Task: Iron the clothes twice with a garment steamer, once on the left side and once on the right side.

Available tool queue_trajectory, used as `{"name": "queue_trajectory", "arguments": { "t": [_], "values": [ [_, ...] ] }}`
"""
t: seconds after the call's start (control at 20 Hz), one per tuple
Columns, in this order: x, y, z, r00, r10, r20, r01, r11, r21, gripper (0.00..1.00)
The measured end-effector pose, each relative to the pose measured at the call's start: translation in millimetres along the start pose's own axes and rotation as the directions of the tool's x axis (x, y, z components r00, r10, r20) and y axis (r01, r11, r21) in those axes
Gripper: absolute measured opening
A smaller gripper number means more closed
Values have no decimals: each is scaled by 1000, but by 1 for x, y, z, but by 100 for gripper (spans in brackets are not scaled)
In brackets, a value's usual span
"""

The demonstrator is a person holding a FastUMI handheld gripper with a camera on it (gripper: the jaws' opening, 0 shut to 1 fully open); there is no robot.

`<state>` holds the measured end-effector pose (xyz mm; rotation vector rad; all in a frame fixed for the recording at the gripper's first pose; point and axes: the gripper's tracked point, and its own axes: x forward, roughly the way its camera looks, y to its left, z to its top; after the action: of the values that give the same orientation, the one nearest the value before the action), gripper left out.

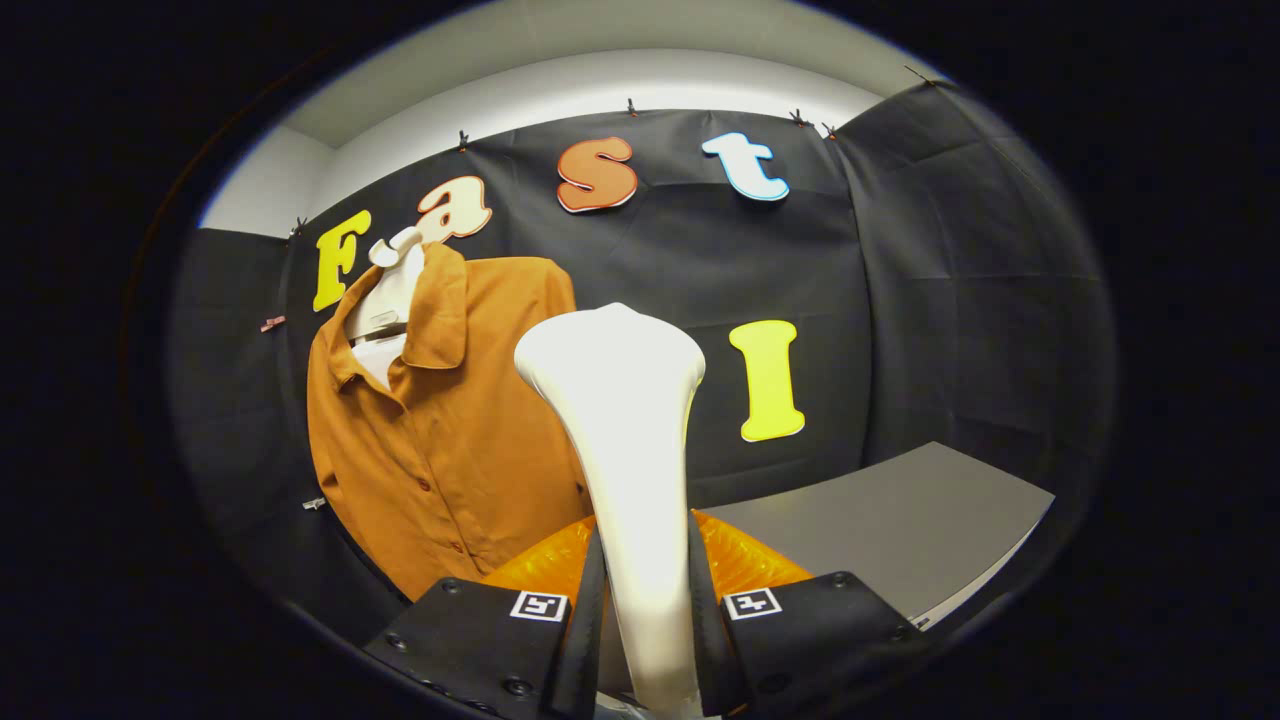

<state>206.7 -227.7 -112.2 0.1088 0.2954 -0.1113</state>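
A: Right up close, the gripper (645, 610) has its two fingers pressed in on either side of the steamer (620, 470), pinching the narrow white handle between them.

B: Firm clamp, then?

A: Both fingers (585, 620) sit flat against it, jaws closed down to the width of the handle. The steamer rises upright from between them and flares into a broad rounded head at the top.

B: And the biggest thing out there?

A: The shirt (450, 440), a rust-brown buttoned one, hanging on a white hanger (385, 300) against the black cloth wall, beyond the fingers and off to the left of the steamer head. The steamer's head covers its right edge, so whether they touch I cannot tell.

B: To the right?

A: A grey table (900, 530), partly cut off behind the fingers.

B: Any writing?

A: Only small square black-and-white markers (538, 605) on top of each finger; nothing readable. An orange translucent part (740, 560) shows just behind the fingers, either side of the handle, but what it is I cannot make out. The handle's bottom end is hidden too.
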Motion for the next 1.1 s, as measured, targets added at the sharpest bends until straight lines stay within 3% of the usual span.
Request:
{"name": "queue_trajectory", "arguments": {
  "t": [0.4, 0.85, 1.1],
  "values": [
    [13, 96, -23, 999, -45, -19, 45, 999, -7, 42],
    [40, 126, -48, 989, -132, -69, 130, 991, -39, 42],
    [59, 121, -82, 969, -182, -166, 176, 983, -52, 42]
  ]
}}
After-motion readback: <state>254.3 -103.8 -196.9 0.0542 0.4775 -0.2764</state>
